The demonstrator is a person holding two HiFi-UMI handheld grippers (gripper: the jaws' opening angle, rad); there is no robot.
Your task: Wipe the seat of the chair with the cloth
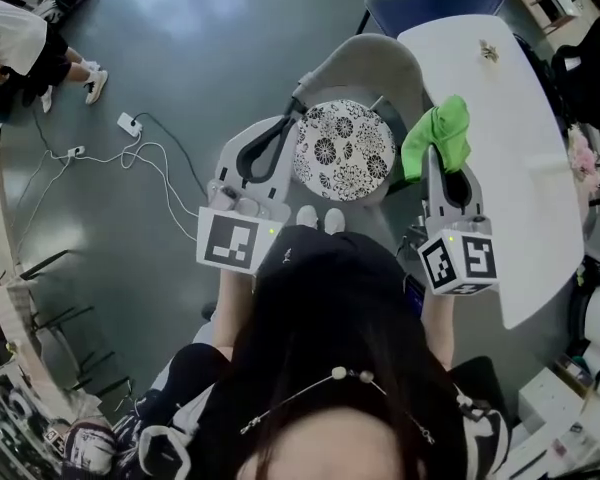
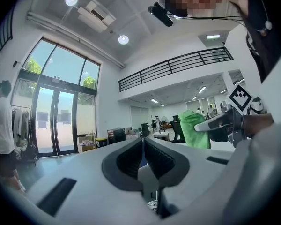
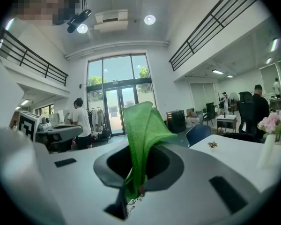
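- Right gripper view shows us the right gripper [image 3: 136,171] clamped on the green cloth [image 3: 143,125], which stands up out of the jaws and folds over at its top.
- From the head view we see that cloth held just right of the chair's round patterned seat [image 1: 343,150], between it and the white table [image 1: 510,138], not on the seat.
- Our left gripper [image 1: 295,111] has its jaws together with nothing between them. It hovers at the seat's left edge, apart from the cloth.
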